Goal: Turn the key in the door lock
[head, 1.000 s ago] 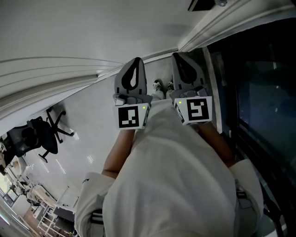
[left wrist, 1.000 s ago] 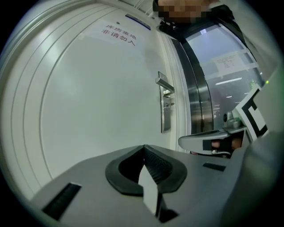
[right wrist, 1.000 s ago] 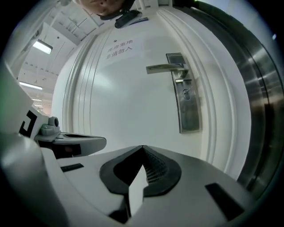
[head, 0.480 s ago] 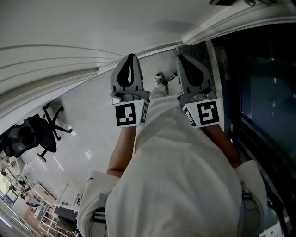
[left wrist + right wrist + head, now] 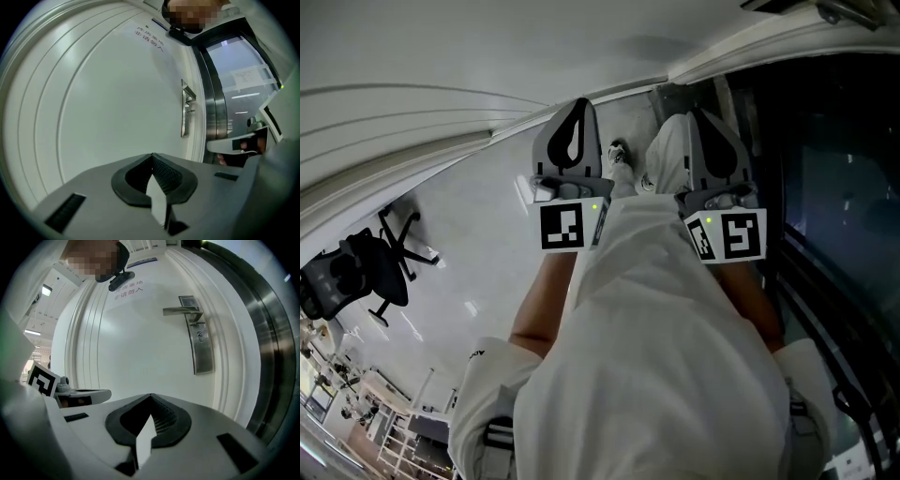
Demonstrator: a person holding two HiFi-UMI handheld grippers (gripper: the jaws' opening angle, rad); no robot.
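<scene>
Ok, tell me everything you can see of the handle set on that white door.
The handle set looks like brushed silver metal. Its tall narrow plate is fixed upright on the white door, near the door's right edge in the right gripper view. A lever juts level to the left from the plate's top. Below the lever sits a small round lock cylinder; no key can be made out in it. Nothing touches the set.

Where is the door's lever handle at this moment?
In the right gripper view the lever handle sits upper right, on the white door, at the top of the metal lock plate near the door's right edge.
</scene>
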